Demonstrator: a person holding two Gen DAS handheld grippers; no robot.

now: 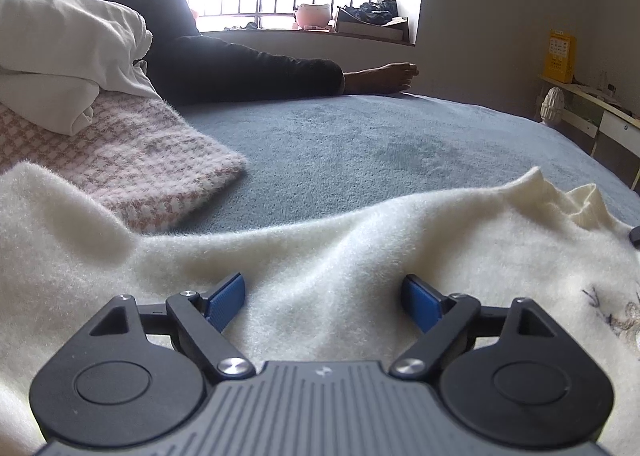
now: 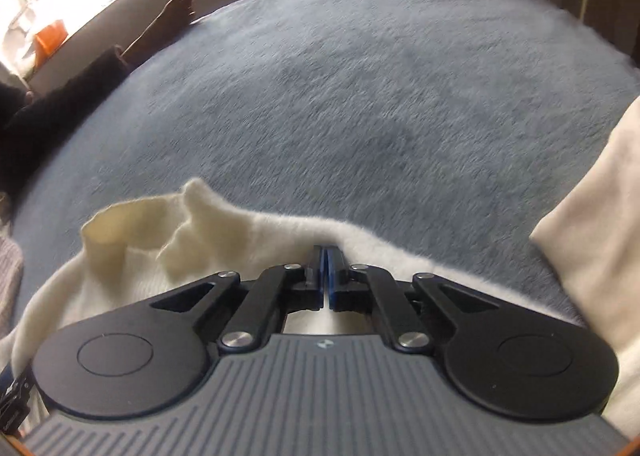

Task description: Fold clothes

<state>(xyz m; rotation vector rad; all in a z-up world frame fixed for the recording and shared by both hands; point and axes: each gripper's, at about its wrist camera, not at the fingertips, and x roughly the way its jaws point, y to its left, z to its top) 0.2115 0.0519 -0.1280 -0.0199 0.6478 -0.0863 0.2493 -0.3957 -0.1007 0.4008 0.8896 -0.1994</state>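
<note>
A fluffy cream sweater (image 1: 320,248) lies spread on the blue-grey bed cover (image 1: 360,144). My left gripper (image 1: 324,298) is open, its blue pads low over the sweater's middle, holding nothing. In the right wrist view the same sweater (image 2: 152,248) shows its collar edge. My right gripper (image 2: 325,256) is shut on the sweater's far edge, where the fabric bunches up at the pads. An embroidered motif (image 1: 624,316) shows at the right of the sweater.
A folded pink-and-white checked garment (image 1: 120,160) with white folded clothes (image 1: 68,52) stacked on it lies at the left. A person in dark trousers (image 1: 224,64) sits at the far edge by the window. Another cream cloth (image 2: 592,216) lies at the right. A bedside table (image 1: 592,104) stands at the far right.
</note>
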